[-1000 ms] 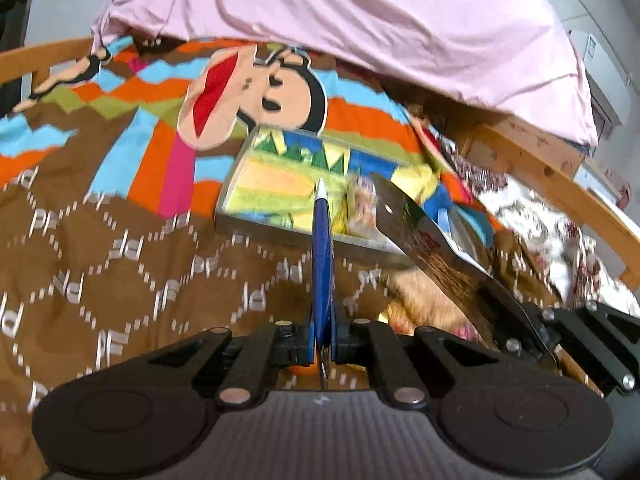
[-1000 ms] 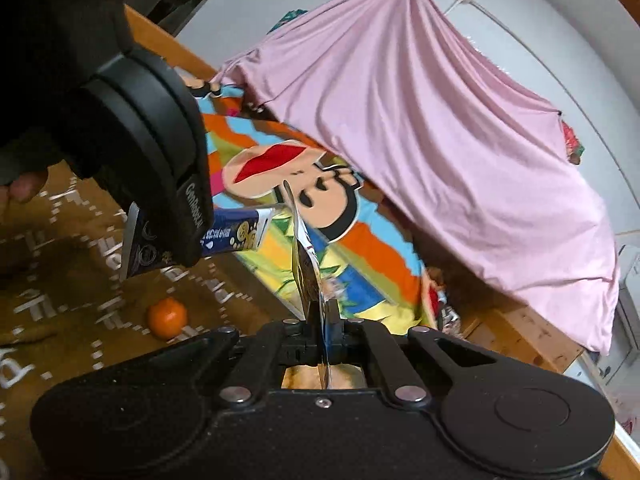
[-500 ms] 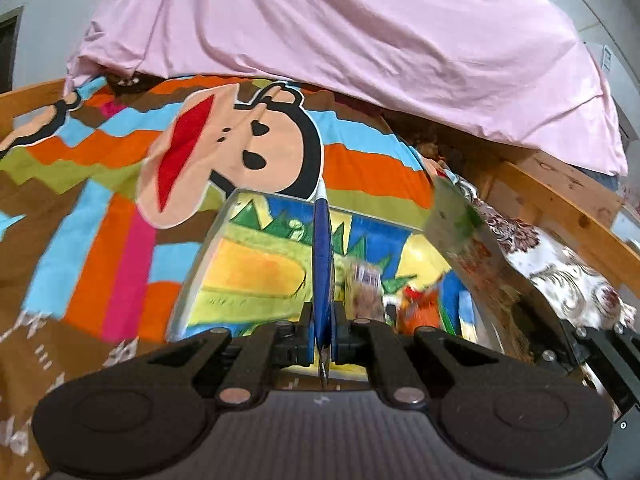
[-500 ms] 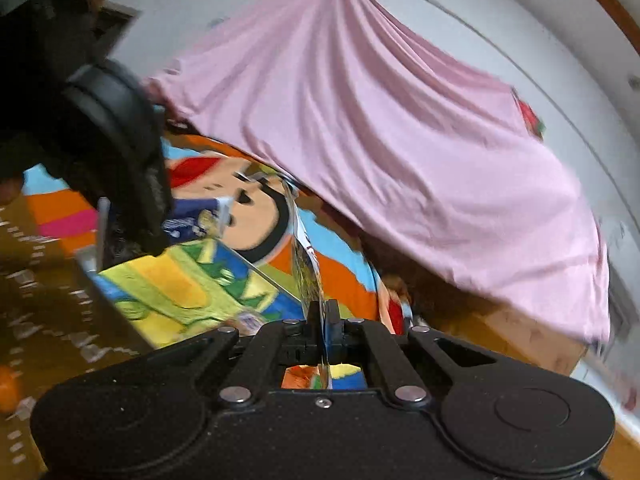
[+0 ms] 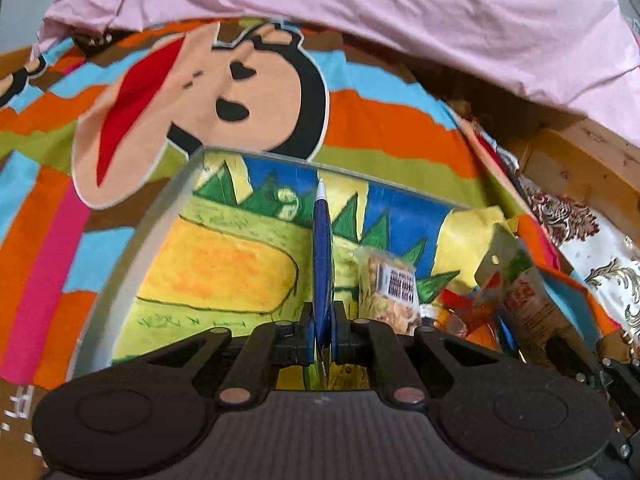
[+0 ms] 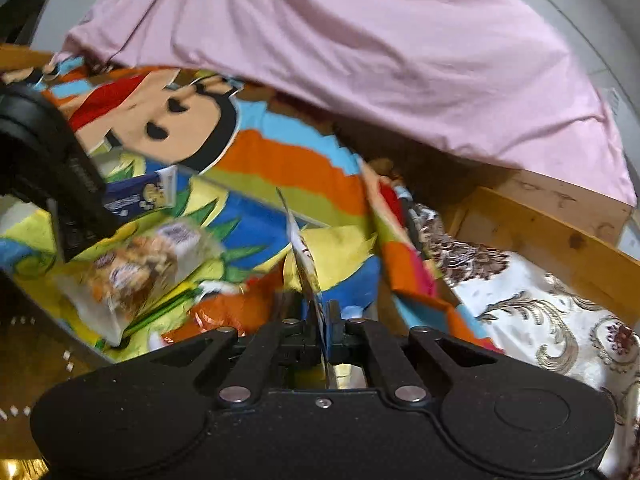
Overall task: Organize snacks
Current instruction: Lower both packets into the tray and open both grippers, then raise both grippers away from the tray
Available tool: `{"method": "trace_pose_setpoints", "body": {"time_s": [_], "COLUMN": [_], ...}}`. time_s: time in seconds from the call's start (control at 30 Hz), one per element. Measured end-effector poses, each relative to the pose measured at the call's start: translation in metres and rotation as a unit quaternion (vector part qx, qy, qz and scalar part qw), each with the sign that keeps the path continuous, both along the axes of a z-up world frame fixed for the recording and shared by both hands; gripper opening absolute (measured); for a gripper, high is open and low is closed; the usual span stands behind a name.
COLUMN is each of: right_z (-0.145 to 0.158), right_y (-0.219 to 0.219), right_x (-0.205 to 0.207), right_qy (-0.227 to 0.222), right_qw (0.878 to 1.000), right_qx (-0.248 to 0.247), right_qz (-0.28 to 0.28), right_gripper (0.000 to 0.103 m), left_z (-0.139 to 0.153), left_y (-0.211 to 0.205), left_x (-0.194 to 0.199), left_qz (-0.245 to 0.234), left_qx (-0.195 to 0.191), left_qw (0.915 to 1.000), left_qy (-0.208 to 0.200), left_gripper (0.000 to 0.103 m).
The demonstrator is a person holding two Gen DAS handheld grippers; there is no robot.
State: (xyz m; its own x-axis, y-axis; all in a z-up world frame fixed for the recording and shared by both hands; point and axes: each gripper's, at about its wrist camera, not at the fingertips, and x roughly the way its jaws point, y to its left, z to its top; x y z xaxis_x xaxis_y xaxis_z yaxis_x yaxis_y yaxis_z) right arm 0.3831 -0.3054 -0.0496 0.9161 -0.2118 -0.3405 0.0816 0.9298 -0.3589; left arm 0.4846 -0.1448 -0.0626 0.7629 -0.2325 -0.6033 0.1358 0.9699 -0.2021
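Two packets, one in each of my grippers, both over the tray [image 5: 144,240]. My left gripper [image 5: 323,332] is clamped tight on a blue packet [image 5: 322,264], held edge-on and poking out above the tray's painted floor. My right gripper [image 6: 320,320] pinches a thin foil packet [image 6: 304,256], also edge-on, at the tray's right end. Down in the tray lies a clear bag [image 5: 390,288] of golden snacks with a barcode label, and beside it something orange [image 6: 236,308], too blurred to name. Everything sits on the cartoon blanket [image 5: 360,124], with a pink sheet [image 6: 360,48] draped behind.
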Motion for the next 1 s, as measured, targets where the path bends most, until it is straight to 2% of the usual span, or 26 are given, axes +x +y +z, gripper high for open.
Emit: {"method": "trace_pose_setpoints", "body": {"time_s": [0.07, 0.17, 0.23, 0.3, 0.4, 0.47, 0.53, 0.6, 0.67, 0.87, 1.0], "right_z": [0.001, 0.002, 0.004, 0.007, 0.012, 0.017, 0.024, 0.035, 0.046, 0.088, 0.117], "right_y": [0.003, 0.007, 0.011, 0.012, 0.013, 0.01, 0.007, 0.004, 0.0, -0.009, -0.011], "right_x": [0.0, 0.001, 0.001, 0.0, -0.001, -0.002, -0.006, -0.012, -0.02, -0.057, -0.087], "right_qy": [0.008, 0.024, 0.031, 0.035, 0.041, 0.042, 0.036, 0.022, 0.003, -0.055, -0.094], "right_qw": [1.0, 0.999, 0.999, 0.999, 0.997, 0.994, 0.992, 0.99, 0.988, 0.98, 0.975], "right_qx": [0.004, 0.011, 0.014, 0.027, 0.057, 0.089, 0.111, 0.13, 0.15, 0.187, 0.198], "right_qz": [0.006, 0.018, 0.024, 0.03, 0.041, 0.045, 0.047, 0.046, 0.044, 0.045, 0.047], "right_gripper": [0.007, 0.019, 0.021, 0.035, 0.047, 0.052, 0.058, 0.066, 0.077, 0.087, 0.093], "left_z": [-0.004, -0.007, -0.007, -0.006, -0.002, 0.0, 0.003, 0.009, 0.017, 0.053, 0.08], "left_y": [-0.002, -0.002, 0.0, 0.003, 0.011, 0.016, 0.02, 0.026, 0.032, 0.043, 0.047], "left_x": [0.001, 0.001, 0.002, 0.002, -0.002, -0.004, -0.008, -0.015, -0.022, -0.059, -0.091], "left_qz": [-0.003, -0.006, -0.006, -0.002, 0.004, 0.007, 0.013, 0.018, 0.02, 0.02, 0.014], "left_qx": [-0.002, 0.001, -0.006, -0.005, -0.003, -0.007, -0.01, -0.016, -0.025, -0.032, -0.031], "left_qw": [1.0, 0.9999, 0.9997, 0.9996, 0.9997, 0.9996, 0.9996, 0.9996, 0.9994, 0.9986, 0.9967], "left_qy": [0.006, 0.012, 0.021, 0.026, 0.024, 0.026, 0.025, 0.018, 0.011, -0.036, -0.073], "left_gripper": [0.007, 0.007, 0.008, 0.009, 0.014, 0.03, 0.04, 0.046, 0.058, 0.079, 0.087]}}
